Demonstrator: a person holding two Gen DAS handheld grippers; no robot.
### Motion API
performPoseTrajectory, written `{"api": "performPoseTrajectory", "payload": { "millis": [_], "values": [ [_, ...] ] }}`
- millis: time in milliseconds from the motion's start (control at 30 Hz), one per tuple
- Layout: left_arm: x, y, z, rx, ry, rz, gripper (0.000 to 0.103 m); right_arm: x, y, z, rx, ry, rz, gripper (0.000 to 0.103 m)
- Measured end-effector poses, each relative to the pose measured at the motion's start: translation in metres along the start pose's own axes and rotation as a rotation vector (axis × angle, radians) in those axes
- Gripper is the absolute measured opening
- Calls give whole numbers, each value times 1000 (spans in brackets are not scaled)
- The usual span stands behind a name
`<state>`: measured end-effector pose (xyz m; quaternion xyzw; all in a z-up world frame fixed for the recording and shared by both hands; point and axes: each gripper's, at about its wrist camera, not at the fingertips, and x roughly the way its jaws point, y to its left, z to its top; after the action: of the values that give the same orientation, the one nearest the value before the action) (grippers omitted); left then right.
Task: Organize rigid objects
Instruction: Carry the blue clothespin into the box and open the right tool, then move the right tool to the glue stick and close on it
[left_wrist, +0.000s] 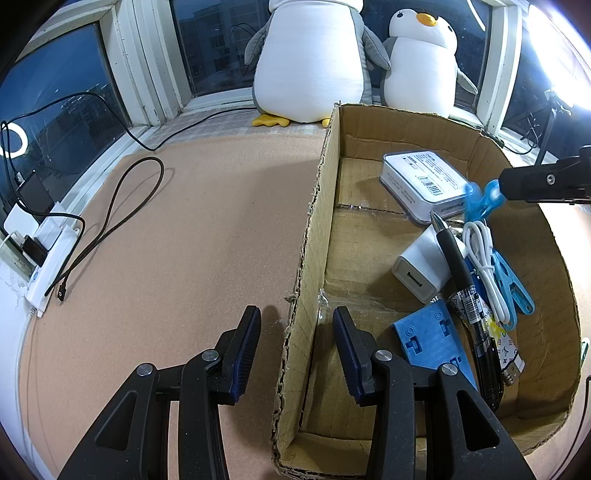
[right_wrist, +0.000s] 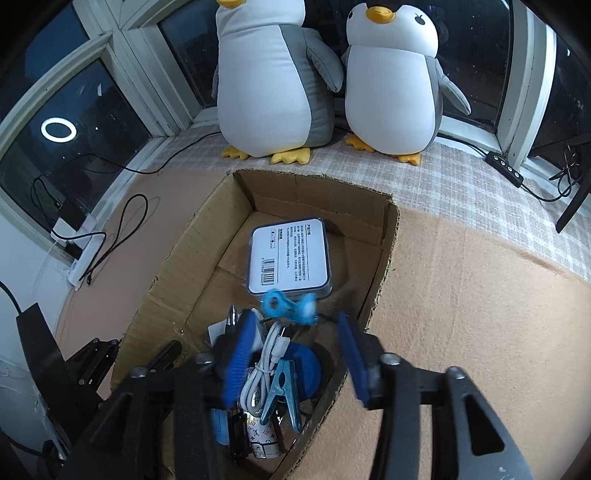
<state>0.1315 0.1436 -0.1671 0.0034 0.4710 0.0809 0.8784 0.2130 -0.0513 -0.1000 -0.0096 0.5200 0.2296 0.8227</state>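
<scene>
An open cardboard box sits on the brown mat. Inside lie a white labelled tin, a white charger, a black pen, a coiled white cable, a blue clothespin and a blue foam piece. My left gripper straddles the box's left wall, jaws apart, pads clear of the cardboard. My right gripper is open over the box. A second blue clip, blurred, hangs just past its fingertips, free of the pads.
Two penguin plush toys stand on the checkered sill behind the box. A white power strip and a looped dark cable lie at the mat's left edge. A black switch cable runs along the sill at right.
</scene>
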Motion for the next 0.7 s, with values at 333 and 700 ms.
{"api": "performPoseTrajectory", "payload": {
  "millis": [333, 700],
  "values": [
    [0, 0, 1, 0, -1, -1, 44, -37, -8, -10, 4, -22, 1, 45],
    [1, -2, 3, 20, 1, -1, 44, -117, -41, -66, 174, -62, -43, 45]
  ]
}}
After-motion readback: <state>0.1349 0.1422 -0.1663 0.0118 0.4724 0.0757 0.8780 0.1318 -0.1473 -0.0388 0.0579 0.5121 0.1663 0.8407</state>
